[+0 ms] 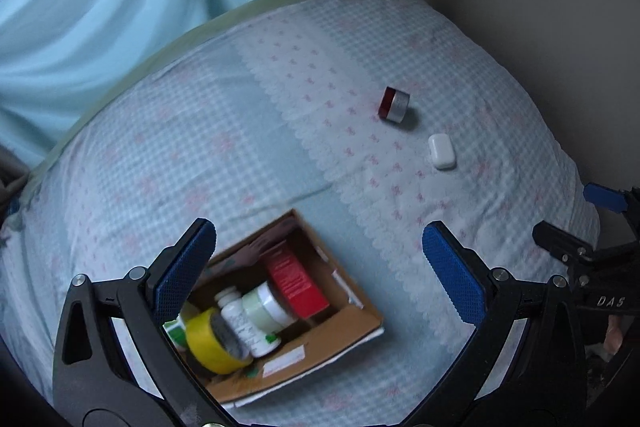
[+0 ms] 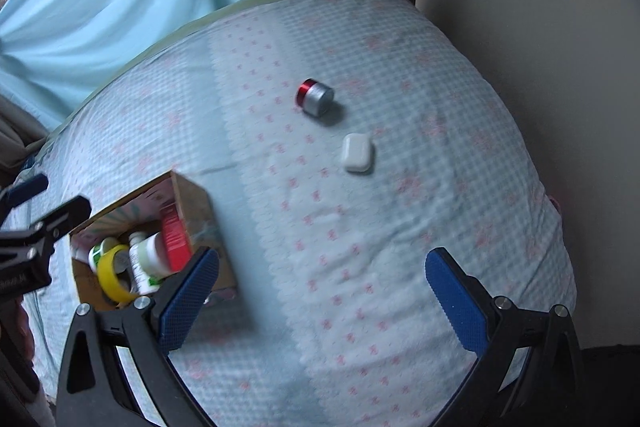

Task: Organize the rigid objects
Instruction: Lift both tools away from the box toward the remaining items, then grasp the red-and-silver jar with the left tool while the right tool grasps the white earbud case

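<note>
White smooth plastic earbud case (image 2: 358, 152) lies far right: light, rigid, slippery; pinch its flat sides. Left gripper (image 1: 320, 267) and right gripper (image 2: 322, 291) both gape, empty.

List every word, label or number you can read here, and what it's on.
"DAS": on the right claw's black body, seen from the left wrist.
Red box in the carton: print blurred.
White bottle: label too small to read.
Nothing else bears readable text.
</note>
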### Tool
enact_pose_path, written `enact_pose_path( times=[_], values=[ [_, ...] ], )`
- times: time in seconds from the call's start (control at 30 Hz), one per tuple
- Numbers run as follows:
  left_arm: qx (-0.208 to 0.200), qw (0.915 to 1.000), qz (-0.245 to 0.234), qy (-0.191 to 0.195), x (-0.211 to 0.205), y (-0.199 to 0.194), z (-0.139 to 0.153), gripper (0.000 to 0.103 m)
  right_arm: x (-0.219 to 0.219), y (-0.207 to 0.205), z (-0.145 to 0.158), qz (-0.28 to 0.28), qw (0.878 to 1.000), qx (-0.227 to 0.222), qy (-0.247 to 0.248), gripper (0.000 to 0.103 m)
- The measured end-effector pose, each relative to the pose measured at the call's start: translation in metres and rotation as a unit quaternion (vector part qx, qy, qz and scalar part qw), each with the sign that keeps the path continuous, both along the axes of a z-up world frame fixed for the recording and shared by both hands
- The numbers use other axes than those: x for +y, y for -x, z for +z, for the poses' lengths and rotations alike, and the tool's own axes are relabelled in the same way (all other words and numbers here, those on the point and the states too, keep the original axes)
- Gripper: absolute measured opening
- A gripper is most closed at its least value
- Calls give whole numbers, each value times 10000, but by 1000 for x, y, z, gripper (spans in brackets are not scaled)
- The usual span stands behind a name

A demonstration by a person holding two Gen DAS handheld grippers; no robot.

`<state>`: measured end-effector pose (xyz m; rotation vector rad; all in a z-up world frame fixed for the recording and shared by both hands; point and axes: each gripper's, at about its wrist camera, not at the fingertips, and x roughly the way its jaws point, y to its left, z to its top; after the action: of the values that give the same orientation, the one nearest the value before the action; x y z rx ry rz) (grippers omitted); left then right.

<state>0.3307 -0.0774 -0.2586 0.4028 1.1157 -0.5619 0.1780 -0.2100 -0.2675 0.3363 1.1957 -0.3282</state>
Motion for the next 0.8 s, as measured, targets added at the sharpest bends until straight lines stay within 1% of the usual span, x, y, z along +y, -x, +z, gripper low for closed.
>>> enact_pose_path(
  times=[0.1,0.2,0.3,0.4,0.5,0.6,0.63,0.73,0.8],
  values=[
    [86,9995,-287,-27,-47,-26,-14,103,-22,-10,-11,-117,9999,19,-37,103],
    [158,9979,-604,-152,-95,-53,-36,103,-43,-25,-28,-257,9995,97,-120,103],
    [244,9950,-924,-285,-137,-76,-66,103,-62,-41,-48,-361,9991,132,-168,103],
    [471,9918,-1130,-373,-173,-97,-103,103,-75,-60,-74,-461,9986,156,-194,103],
    [549,9879,-1353,-531,-193,-107,-139,103,-84,-76,-101,-544,9982,171,-157,99],
    [591,9822,-1610,-765,-210,-114,-174,103,-85,-92,-130,-584,9981,159,-98,99],
    [611,9805,-1679,-818,-214,-115,-185,103,-82,-97,-142,-550,9983,163,-103,96],
    [621,9773,-1826,-878,-220,-119,-205,102,-77,-111,-168,-470,9986,258,8,89],
    [644,9757,-1906,-870,-223,-120,-217,98,-74,-117,-183,-483,9985,268,59,87]
  ],
)
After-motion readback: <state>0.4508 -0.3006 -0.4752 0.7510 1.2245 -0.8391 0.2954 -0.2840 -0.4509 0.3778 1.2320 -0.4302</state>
